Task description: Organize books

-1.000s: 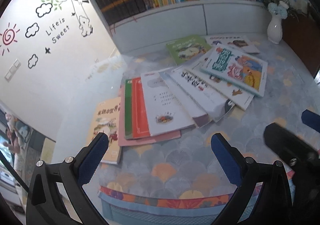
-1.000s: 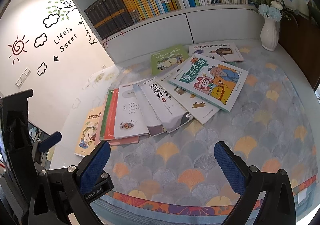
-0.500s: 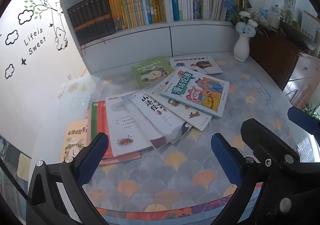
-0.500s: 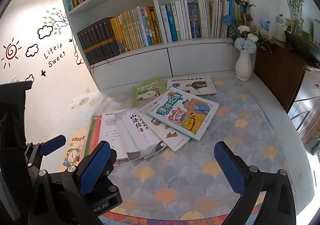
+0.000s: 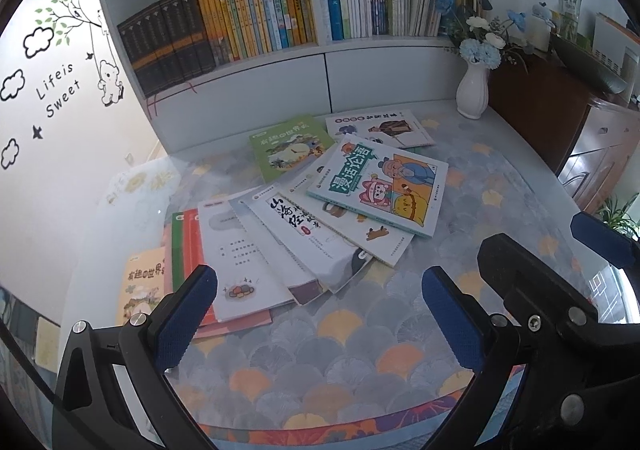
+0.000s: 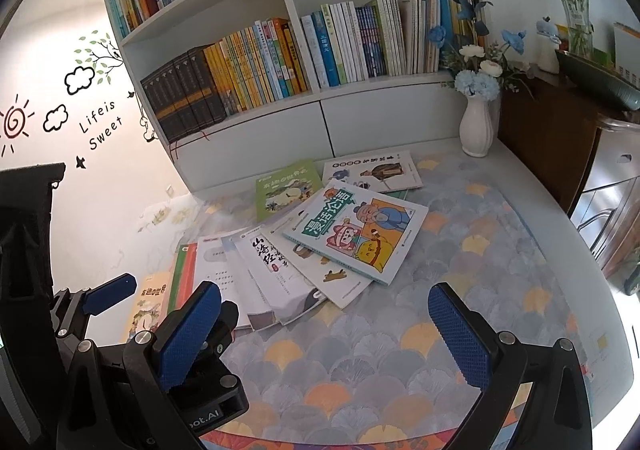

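Observation:
Several thin books lie fanned across the table. A teal-titled cartoon book [image 5: 384,185] [image 6: 360,230] lies on top, with a green book [image 5: 290,145] [image 6: 286,187] and a white book showing a robed figure [image 5: 380,127] [image 6: 372,171] behind it. White books [image 5: 240,262] [image 6: 272,270], a red-and-green one [image 5: 182,246] and an orange one [image 5: 140,282] spread to the left. My left gripper [image 5: 320,314] hangs open above the table's near edge, holding nothing. My right gripper [image 6: 326,330] is open too, just right of the left one.
A white bookshelf [image 6: 280,49] packed with upright books stands behind the table. A white vase of blue flowers [image 5: 474,89] [image 6: 476,125] sits at the back right. A dark wooden cabinet [image 5: 580,121] flanks the right side. The patterned tablecloth [image 5: 360,350] is bare near me.
Both grippers have risen and tilted up, so the bookshelf now fills more of each view. The books lie as before and both grippers remain open.

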`<state>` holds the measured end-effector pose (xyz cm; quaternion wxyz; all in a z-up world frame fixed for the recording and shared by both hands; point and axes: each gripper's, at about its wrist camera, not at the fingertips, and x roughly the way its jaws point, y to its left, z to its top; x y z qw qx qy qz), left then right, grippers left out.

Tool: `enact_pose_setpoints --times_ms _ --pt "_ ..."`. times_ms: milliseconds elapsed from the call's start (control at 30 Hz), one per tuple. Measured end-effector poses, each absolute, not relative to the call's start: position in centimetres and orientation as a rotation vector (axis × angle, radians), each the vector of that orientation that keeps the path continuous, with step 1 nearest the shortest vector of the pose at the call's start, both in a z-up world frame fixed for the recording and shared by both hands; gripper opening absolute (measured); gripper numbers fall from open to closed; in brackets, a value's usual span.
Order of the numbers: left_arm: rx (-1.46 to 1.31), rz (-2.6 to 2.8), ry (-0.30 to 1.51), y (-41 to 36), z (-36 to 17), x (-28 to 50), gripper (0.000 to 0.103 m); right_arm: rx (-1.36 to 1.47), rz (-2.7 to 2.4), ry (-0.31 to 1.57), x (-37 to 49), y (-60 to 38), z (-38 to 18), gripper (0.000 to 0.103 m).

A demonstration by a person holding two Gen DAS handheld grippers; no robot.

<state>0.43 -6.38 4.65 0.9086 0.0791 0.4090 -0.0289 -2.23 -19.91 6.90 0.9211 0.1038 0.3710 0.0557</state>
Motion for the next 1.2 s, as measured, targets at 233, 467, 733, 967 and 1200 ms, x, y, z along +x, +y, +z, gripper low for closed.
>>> enact_pose_setpoints --times_ms 233,467,733,967,1200 --pt "0.177 -0.048 0.853 -6.1 4.4 0.8 0.102 0.211 0.126 0.774 -1.7 -19.7 6.6 0.103" --pt "0.182 -0.043 0.872 -5.9 4.0 1.2 0.102 0.210 0.134 0.793 -1.2 -19.4 6.2 0.103" --pt "0.185 -0.039 0.902 -5.7 3.3 1.6 0.102 0.212 0.142 0.817 -0.6 -19.2 5.5 0.103" --pt "0.096 -0.041 0.996 -3.6 0.9 2.4 0.102 0.202 0.167 0.860 0.2 -18.5 4.0 0.103" --pt "-0.122 0.041 1.087 2.2 -2.6 3.2 0.102 0.235 0.208 0.939 1.7 -18.3 1.2 0.103"
